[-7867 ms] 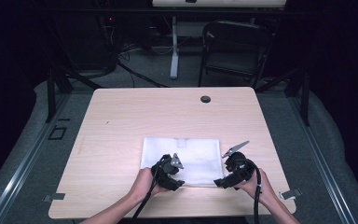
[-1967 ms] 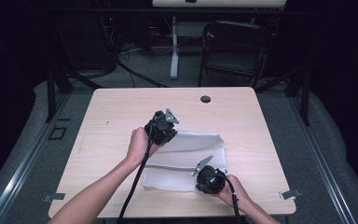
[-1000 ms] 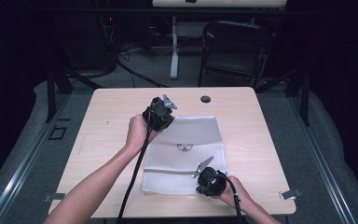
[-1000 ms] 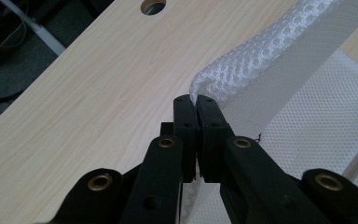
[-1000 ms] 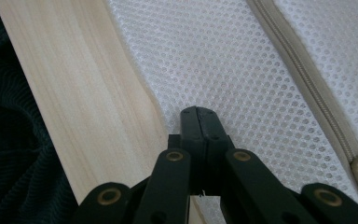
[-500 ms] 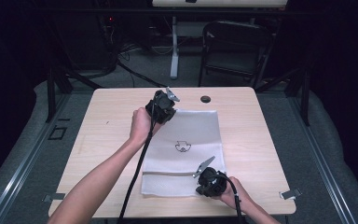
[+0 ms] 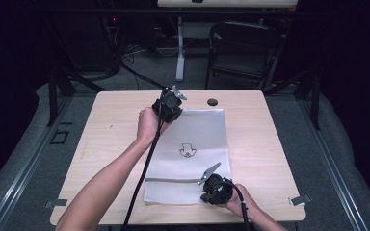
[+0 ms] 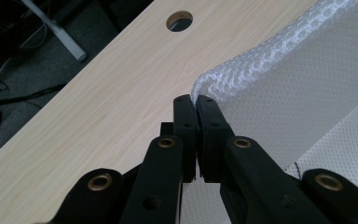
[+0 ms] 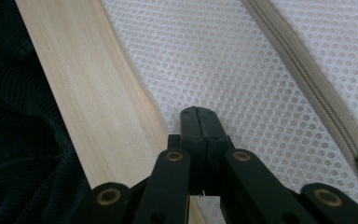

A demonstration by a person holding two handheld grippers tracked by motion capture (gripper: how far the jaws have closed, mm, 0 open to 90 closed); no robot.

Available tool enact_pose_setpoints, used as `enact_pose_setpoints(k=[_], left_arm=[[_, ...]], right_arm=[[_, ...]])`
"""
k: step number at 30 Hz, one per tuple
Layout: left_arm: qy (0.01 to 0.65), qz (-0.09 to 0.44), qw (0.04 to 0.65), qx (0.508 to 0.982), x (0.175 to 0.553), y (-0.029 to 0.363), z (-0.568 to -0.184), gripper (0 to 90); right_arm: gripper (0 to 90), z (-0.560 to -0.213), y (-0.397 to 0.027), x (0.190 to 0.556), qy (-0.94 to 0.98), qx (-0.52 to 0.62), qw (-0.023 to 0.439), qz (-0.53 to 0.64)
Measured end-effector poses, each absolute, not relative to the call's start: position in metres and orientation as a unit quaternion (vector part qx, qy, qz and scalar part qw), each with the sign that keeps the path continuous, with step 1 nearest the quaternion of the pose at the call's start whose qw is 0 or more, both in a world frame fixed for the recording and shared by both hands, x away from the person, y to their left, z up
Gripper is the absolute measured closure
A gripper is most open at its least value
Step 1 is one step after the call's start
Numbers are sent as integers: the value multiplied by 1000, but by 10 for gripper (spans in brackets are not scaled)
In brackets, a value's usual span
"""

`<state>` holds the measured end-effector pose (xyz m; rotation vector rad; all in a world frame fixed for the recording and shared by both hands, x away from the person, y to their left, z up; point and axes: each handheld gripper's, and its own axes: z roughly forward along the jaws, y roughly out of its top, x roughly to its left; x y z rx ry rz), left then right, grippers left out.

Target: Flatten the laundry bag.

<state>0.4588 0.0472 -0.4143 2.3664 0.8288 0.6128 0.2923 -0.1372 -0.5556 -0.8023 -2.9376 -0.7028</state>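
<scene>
The left gripper, fingers clenched on the far corner of the white mesh bag, has drawn it out flat across the bench; the right gripper, fingers clenched, pins its near edge; unfolding looks nearly done.

The mesh bag lies on the table, a round hole just beyond its far edge.

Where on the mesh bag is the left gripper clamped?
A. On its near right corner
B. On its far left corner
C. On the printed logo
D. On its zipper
B: the left gripper is shut on the mesh bag's far left corner.
</scene>
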Motion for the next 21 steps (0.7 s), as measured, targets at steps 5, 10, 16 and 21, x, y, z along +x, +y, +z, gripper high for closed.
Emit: enact_pose_setpoints(k=[5, 10, 16, 21], left_arm=[[314, 231, 273, 879, 465, 47, -416, 879], [322, 231, 273, 877, 471, 46, -420, 879], [330, 231, 273, 874, 479, 44, -428, 878], [335, 237, 270, 871, 486, 40, -435, 878]], right_arm=[[900, -556, -135, 291, -941, -253, 11, -225], [900, -555, -135, 291, -943, -249, 6, -220], [900, -556, -134, 290, -941, -253, 11, -225], [900, -556, -134, 290, -939, -256, 13, -228]])
